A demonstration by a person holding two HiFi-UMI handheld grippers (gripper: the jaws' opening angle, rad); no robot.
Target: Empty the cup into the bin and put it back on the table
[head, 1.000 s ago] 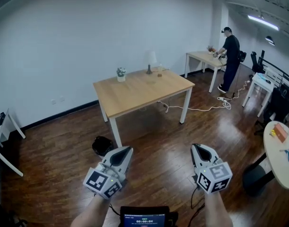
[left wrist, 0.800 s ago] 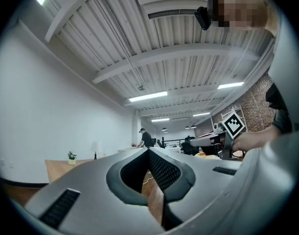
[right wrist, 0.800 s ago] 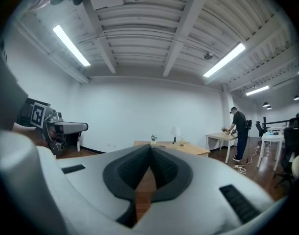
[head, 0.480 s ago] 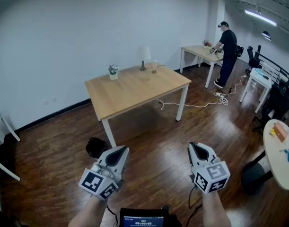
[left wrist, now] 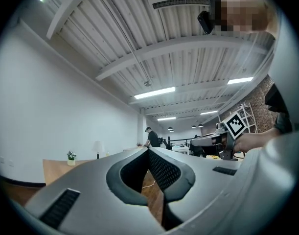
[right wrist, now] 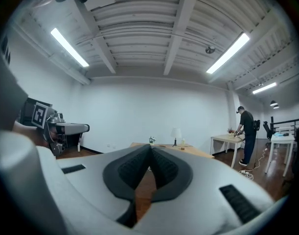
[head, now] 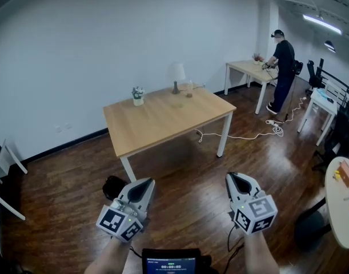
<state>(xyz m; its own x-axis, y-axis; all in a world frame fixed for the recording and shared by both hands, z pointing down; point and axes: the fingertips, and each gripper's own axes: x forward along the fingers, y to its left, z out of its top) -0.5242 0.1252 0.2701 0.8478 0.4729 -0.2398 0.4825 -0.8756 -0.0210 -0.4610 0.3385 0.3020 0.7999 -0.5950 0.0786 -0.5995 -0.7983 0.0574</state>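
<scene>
A small clear cup (head: 189,89) stands at the far edge of the wooden table (head: 163,119), beside a white lamp (head: 176,73); it also shows as a tiny cup (right wrist: 182,143) in the right gripper view. A black bin (head: 113,186) sits on the floor by the table's near left leg. My left gripper (head: 145,183) and right gripper (head: 231,178) hover low in front of me, well short of the table. Both are shut with nothing held, the left gripper's (left wrist: 148,150) and right gripper's (right wrist: 150,147) tips meeting.
A small potted plant (head: 138,94) stands at the table's far left. A white cable (head: 248,133) trails across the floor right of the table. A person (head: 283,67) works at a second table (head: 248,69) at the back right. A round white table (head: 341,207) is at the right edge.
The head view has swung a little, so the table sits slightly differently in frame. Both grippers stay shut and in about the same place.
</scene>
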